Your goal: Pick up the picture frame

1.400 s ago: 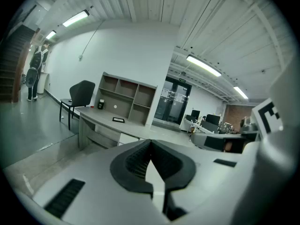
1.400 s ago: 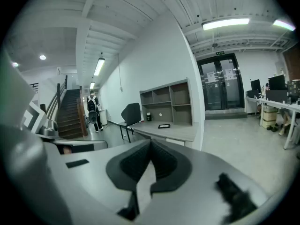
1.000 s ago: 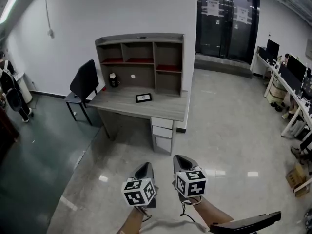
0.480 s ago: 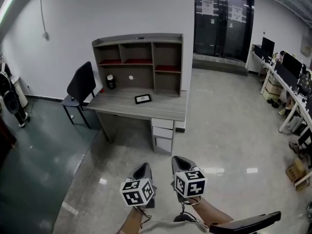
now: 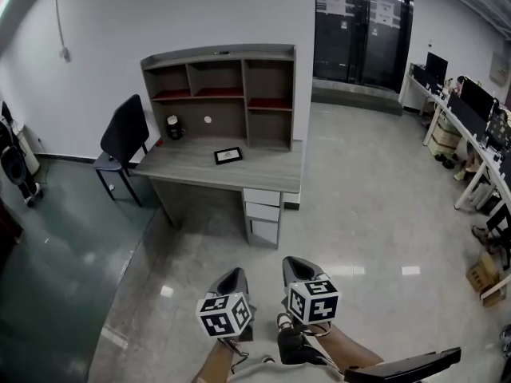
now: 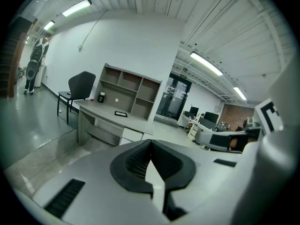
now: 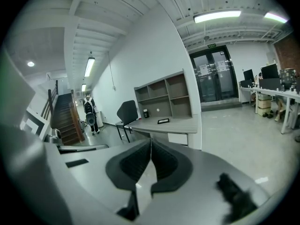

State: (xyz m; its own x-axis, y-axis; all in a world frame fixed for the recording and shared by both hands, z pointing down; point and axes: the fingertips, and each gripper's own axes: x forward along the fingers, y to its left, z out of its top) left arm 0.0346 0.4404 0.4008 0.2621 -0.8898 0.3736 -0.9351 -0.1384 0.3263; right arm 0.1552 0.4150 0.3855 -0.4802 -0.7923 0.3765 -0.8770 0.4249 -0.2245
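Left gripper (image 5: 235, 278) and right gripper (image 5: 297, 263): jaws clenched, empty, above the floor (image 5: 375, 214). Picture frame (image 5: 228, 155) lies flat on table (image 5: 267, 170), well apart from both.

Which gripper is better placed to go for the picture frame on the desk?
Left, marginally. The left gripper lines up with the picture frame on the desk; the right gripper sits further right. Both are shut, empty and far off.

picture frame (image 5: 228, 155) contents too small to tell, right forearm (image 5: 351, 348) cut off below
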